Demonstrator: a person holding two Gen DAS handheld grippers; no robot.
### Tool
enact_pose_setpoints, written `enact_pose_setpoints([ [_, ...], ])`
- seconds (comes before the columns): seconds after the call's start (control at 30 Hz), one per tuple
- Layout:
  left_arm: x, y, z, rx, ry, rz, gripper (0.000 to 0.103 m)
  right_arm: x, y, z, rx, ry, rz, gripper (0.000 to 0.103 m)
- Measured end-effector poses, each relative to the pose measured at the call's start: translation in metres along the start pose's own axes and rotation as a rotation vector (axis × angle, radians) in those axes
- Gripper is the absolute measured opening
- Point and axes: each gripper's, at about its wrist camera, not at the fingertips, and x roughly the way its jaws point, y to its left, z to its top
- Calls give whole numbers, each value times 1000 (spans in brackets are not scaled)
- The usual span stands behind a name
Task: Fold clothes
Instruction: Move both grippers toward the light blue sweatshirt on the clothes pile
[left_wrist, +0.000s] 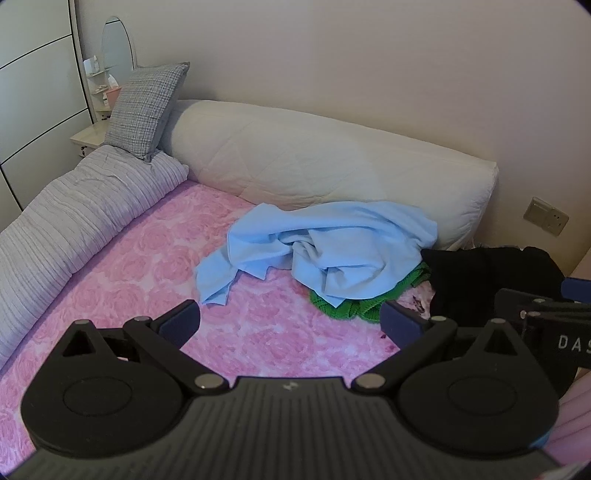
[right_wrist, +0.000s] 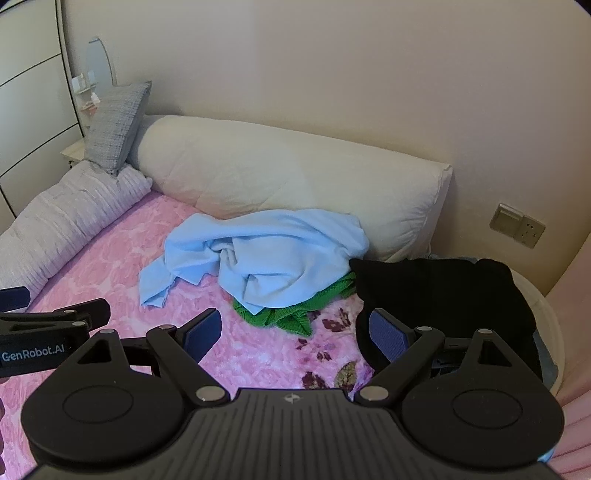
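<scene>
I have both grippers hovering side by side over the bed (left_wrist: 122, 258), above its pink rose-patterned sheet. My left gripper (left_wrist: 290, 323) has its jaws spread wide with nothing between them, and my right gripper (right_wrist: 295, 332) is spread wide and empty too. Ahead of them lies a crumpled light blue garment (left_wrist: 332, 251), heaped on top of a green knitted piece (left_wrist: 354, 306) whose edges stick out underneath. Just to the right is a black garment (right_wrist: 443, 291), touching the green one; my right gripper's right finger is in front of its near edge. Behind the heap a long cream cushion (left_wrist: 314, 155) runs along the wall. A grey striped quilt (left_wrist: 74, 206) lies along the left side, with a grey checked pillow (left_wrist: 147, 107) propped at its far end.
</scene>
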Motion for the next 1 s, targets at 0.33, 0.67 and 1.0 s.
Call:
enact_pose_setpoints([
  [0.33,11,14,13,-2,11,-17,103,4,22,5,-5,2,-37,90],
  [0.67,24,24,18,-17,31,-41,102,7,36,8,-14,9,-66,90],
  [1.0,37,23,23,-28,55,-49,102,22,33,7,13,49,-74,90],
])
